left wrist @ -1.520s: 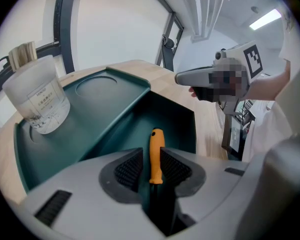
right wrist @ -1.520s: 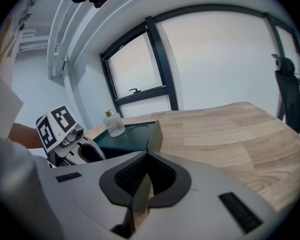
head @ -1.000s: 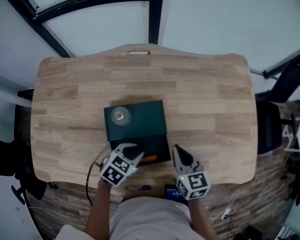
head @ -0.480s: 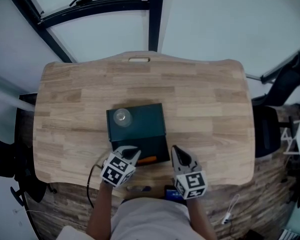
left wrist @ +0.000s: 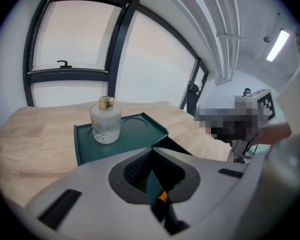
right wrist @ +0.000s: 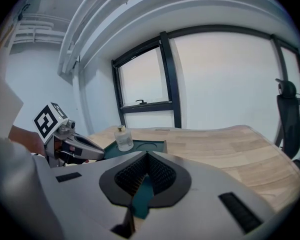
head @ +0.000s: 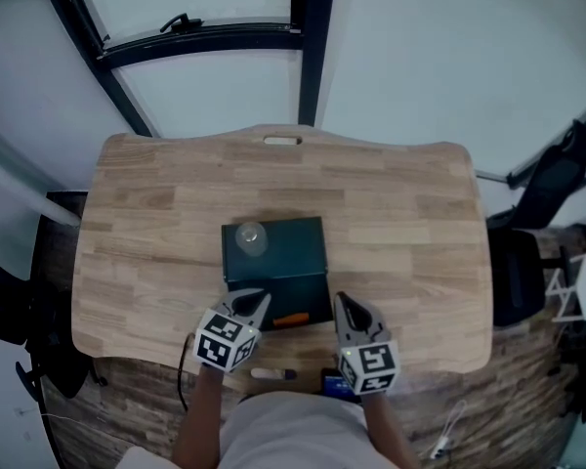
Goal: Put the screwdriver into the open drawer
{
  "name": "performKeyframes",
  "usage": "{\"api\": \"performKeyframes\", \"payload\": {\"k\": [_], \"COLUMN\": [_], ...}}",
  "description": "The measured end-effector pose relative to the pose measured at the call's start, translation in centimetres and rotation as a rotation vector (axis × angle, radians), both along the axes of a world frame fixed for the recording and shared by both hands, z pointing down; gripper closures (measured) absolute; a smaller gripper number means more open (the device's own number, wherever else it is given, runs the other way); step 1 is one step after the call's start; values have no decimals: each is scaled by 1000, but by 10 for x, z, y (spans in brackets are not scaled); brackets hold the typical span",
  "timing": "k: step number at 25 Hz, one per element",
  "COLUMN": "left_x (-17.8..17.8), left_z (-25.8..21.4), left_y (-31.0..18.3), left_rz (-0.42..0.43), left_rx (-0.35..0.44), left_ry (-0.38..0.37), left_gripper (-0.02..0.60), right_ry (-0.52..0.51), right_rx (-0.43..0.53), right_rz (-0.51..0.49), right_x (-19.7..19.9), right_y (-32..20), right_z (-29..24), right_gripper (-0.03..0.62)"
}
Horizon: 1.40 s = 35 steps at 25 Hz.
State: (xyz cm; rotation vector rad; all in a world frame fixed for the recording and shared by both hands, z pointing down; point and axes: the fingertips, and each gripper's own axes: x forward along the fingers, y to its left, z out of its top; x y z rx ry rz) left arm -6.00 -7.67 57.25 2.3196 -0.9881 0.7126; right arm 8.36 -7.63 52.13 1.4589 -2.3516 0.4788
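Note:
A dark green drawer box (head: pixel 285 252) stands on the wooden table (head: pixel 400 213), its drawer (head: pixel 311 291) pulled out toward me. The orange screwdriver (head: pixel 291 318) lies inside the drawer near its front edge. My left gripper (head: pixel 257 299) hovers at the drawer's front left corner, shut and holding nothing. My right gripper (head: pixel 342 302) sits just right of the drawer front, also shut and empty. In the left gripper view a bit of the orange screwdriver (left wrist: pixel 162 196) shows through the slit of the left gripper (left wrist: pixel 151 159). The right gripper (right wrist: pixel 146 157) points at the box.
A small glass bottle (head: pixel 249 234) with a gold cap stands on the box top, at its left. A black office chair (head: pixel 555 179) is right of the table. A white pen-like object (head: pixel 272 372) and a blue item (head: pixel 334 383) lie below the table's near edge.
The head camera has shifted, so the table sits lower and further right. Both grippers stay shut at the drawer front, drawn back slightly. The screwdriver still lies in the drawer.

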Motion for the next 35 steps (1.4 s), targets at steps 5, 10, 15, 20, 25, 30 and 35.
{"api": "performKeyframes", "payload": {"k": [5, 10, 15, 20, 25, 30, 35], "left_x": [-1, -11, -23, -29, -32, -41, -44], "left_z": [-30, -63, -99, -129, -140, -140, -141], "left_y": [-4, -7, -1, 10, 19, 23, 24], "left_rz": [-63, -136, -204, -213, -213, -228, -230], "left_rx": [91, 223, 365, 501, 549, 552, 536], "left_ry": [27, 12, 7, -21, -17, -18, 15], "left_gripper": [581, 581, 581, 581, 581, 581, 581], "right_ry": [5, 25, 23, 17, 22, 12, 27], "right_rx": [58, 154, 228, 276, 270, 265, 283], "right_rz": [-12, -13, 18, 37, 19, 29, 44], "right_x": [-5, -4, -4, -7, -24, -28, -24], "right_y": [1, 3, 12, 26, 40, 47, 47], "right_z": [-21, -45, -77, -97, -105, -104, -105], "right_gripper": [597, 597, 597, 597, 597, 597, 597]}}
